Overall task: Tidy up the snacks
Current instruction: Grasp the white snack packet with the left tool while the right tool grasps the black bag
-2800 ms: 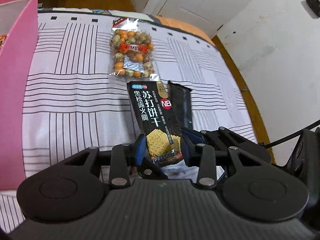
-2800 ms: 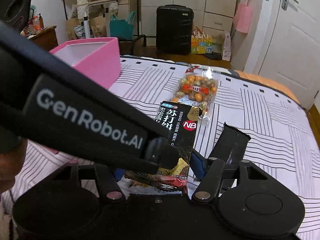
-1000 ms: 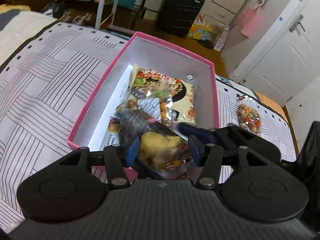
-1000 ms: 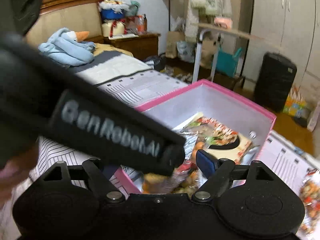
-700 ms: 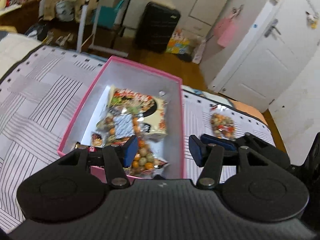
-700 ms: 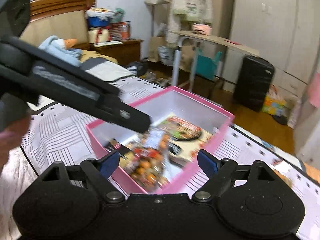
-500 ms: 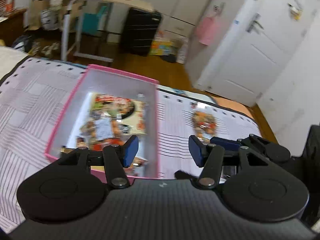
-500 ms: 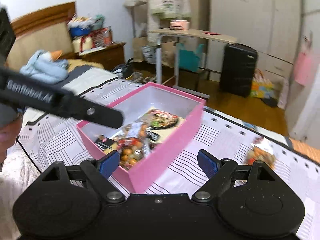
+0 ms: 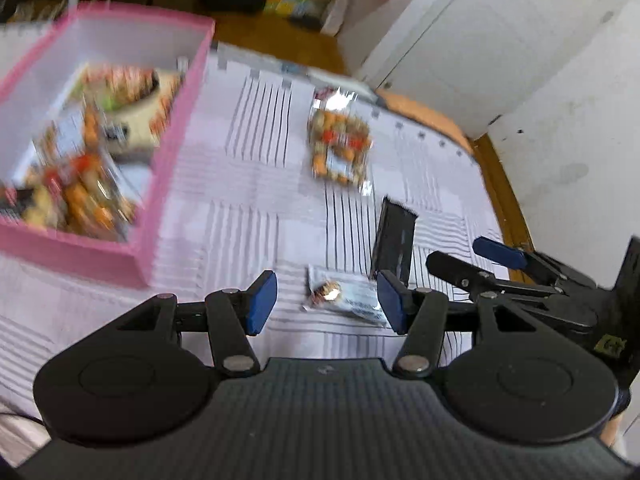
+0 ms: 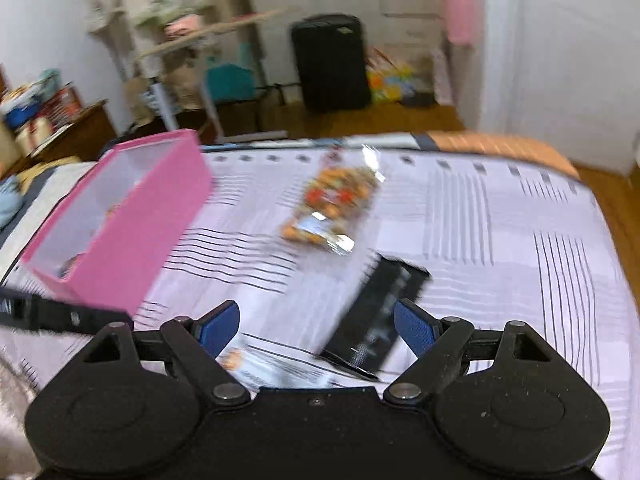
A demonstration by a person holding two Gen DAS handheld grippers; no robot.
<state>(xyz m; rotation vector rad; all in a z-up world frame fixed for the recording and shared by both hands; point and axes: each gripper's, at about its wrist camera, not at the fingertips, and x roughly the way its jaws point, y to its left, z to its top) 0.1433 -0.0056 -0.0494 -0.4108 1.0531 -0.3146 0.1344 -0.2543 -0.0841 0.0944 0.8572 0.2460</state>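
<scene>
Both grippers hang empty over the bed: the left gripper [image 9: 326, 306] parted above a small white packet [image 9: 346, 298], the right gripper [image 10: 316, 330] spread wide over a black packet [image 10: 378, 316]. The pink box [image 9: 120, 258] sits off left.

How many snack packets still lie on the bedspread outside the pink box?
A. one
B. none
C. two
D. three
D: outside the pink box lie the clear bag of mixed nuts, the black packet and the small white packet on the striped bedspread.
</scene>
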